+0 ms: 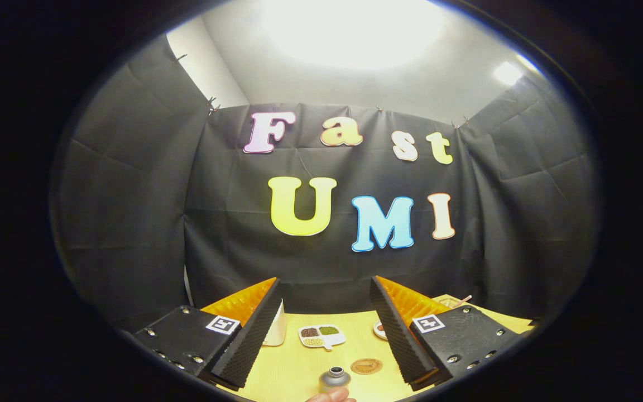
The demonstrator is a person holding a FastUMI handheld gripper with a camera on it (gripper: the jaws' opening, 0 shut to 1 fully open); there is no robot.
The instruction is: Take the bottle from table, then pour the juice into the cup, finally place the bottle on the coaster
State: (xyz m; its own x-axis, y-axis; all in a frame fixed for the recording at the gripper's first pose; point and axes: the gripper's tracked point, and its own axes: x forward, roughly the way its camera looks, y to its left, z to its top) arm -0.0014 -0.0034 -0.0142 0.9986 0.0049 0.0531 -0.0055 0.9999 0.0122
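Bottle [334, 379] stands between the open claw [324, 335] fingers, seemingly untouched

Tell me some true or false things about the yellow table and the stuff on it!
1. The gripper is open. True.
2. The small grey bottle is squeezed by both fingers. False: it stands between them, untouched.
3. The round brown coaster lies just beyond the bottle. True.
4. The bottle stands on the coaster. False: it stands on the yellow table.
5. A white divided dish of grains sits beyond the coaster. True.
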